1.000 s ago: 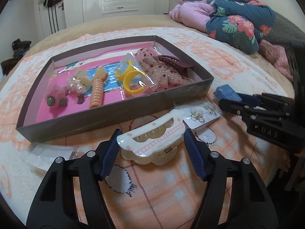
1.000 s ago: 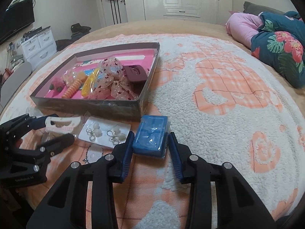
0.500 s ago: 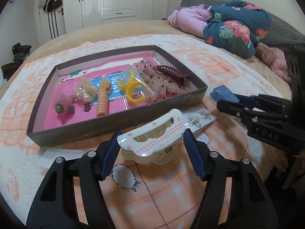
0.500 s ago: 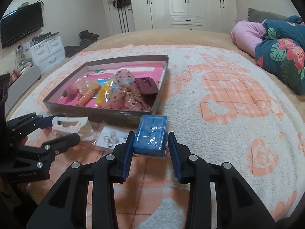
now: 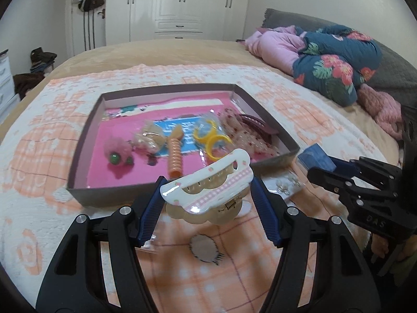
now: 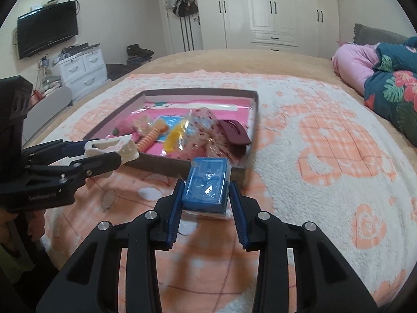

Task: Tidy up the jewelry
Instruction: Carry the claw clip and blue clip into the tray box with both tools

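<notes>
My left gripper [image 5: 207, 190] is shut on a white and pink checked claw hair clip [image 5: 208, 182], held above the blanket in front of the tray. My right gripper [image 6: 206, 192] is shut on a small blue box [image 6: 207, 185] wrapped in clear plastic, also off the bed. The shallow grey tray [image 5: 86, 140] with a pink floor holds an orange spiral tie [image 5: 175, 156], yellow rings [image 5: 209, 137], a pink pompom tie [image 5: 116, 151], a sheer bow and a maroon clip [image 6: 234, 133]. An earring card [image 5: 285, 185] lies on the blanket by the tray's near right corner.
The bed is covered by a white and peach blanket [image 6: 325, 156]. Pink and floral bedding [image 5: 333, 62] is piled at the far right. White wardrobes [image 6: 273, 10], a wall television [image 6: 47, 32] and a drawer unit [image 6: 80, 70] stand beyond the bed.
Both grippers have risen with their loads and come nearer to the tray. The clip now overlaps the tray's near wall in the left view; the blue box stands before its near corner.
</notes>
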`<state>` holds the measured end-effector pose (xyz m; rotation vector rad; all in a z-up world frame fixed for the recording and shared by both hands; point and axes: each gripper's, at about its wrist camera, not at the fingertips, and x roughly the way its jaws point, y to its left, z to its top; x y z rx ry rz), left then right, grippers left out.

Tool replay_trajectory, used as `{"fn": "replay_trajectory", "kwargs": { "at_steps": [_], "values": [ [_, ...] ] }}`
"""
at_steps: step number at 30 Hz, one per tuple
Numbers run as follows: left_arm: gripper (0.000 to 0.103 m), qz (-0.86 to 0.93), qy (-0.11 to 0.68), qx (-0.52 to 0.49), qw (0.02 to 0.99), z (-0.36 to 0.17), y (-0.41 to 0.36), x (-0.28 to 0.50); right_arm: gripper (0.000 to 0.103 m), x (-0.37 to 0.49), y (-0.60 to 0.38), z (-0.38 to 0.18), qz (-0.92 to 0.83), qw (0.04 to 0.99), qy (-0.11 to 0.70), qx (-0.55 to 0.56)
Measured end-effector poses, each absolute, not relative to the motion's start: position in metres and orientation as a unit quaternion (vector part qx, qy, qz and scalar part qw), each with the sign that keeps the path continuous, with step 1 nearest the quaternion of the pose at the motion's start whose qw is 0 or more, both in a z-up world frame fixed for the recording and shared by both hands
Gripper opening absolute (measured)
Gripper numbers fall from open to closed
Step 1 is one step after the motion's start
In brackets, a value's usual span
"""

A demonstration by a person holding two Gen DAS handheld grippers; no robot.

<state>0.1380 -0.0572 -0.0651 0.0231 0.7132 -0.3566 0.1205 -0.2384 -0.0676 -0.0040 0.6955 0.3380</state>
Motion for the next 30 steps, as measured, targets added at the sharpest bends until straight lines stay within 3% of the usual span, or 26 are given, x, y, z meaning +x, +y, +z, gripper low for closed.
{"fn": "replay_trajectory", "kwargs": {
  "at_steps": [30],
  "values": [
    [0.057,-0.058,0.316,-0.047,0.946,-0.042,0.033,0.179,0.033,0.183,-0.187,-0.046,0.202,0.926,0.320,-0.009]
  ]
}}
